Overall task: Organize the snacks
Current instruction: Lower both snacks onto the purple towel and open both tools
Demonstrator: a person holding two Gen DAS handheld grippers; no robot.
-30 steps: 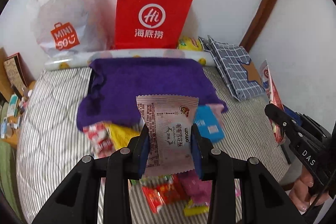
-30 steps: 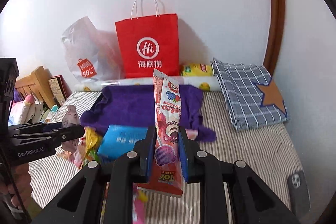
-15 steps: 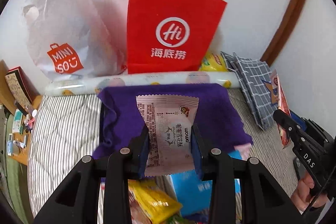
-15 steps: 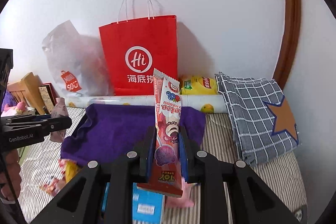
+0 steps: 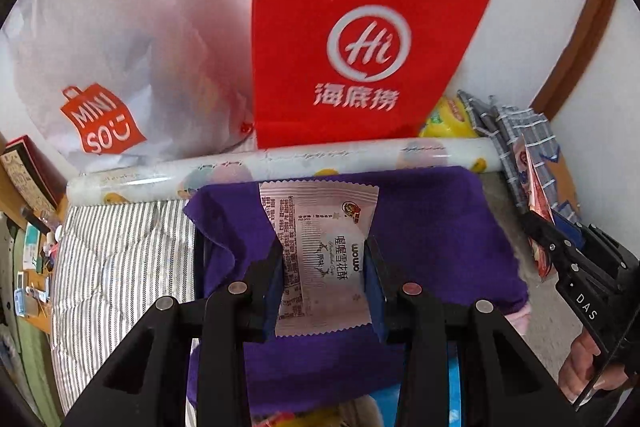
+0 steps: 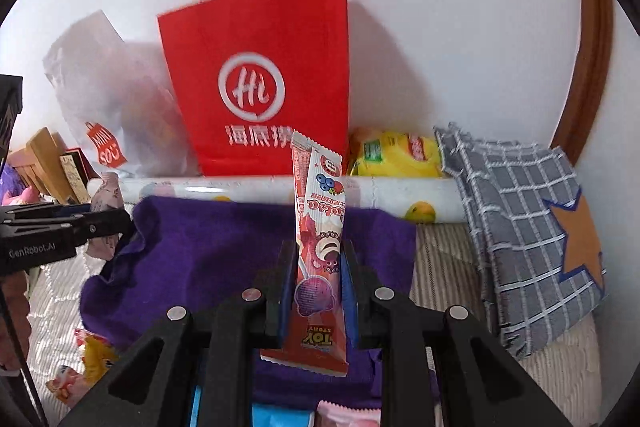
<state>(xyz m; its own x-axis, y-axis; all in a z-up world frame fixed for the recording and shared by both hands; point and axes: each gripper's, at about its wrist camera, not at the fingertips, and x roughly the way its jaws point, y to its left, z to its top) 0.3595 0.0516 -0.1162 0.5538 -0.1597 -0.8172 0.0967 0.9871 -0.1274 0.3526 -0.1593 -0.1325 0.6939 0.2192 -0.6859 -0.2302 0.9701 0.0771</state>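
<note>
My left gripper (image 5: pixel 322 247) is shut on a pale pink snack packet (image 5: pixel 320 227) with printed text, held upright over the purple cloth (image 5: pixel 432 227). My right gripper (image 6: pixel 318 251) is shut on a tall red and pink lollipop wrapper (image 6: pixel 320 227), also above the purple cloth (image 6: pixel 208 251). A red paper bag (image 5: pixel 352 39) with a white Hi logo stands against the wall behind the cloth, seen too in the right wrist view as the red paper bag (image 6: pixel 260 87). Each gripper shows at the edge of the other's view: the right gripper (image 5: pixel 540 223) and the left gripper (image 6: pixel 116 217).
A white plastic shop bag (image 5: pixel 100 67) leans left of the red bag. A patterned roll (image 5: pixel 280 163) lies along the cloth's far edge. A yellow packet (image 6: pixel 396 155) and a checked blue cloth (image 6: pixel 528 219) lie right. Loose snacks (image 6: pixel 88 359) sit on the striped bedding (image 5: pixel 116 259).
Both grippers have moved forward toward the red bag with their packets; the bag and purple cloth now look larger and closer, and the loose snacks have slid out of the lower view.
</note>
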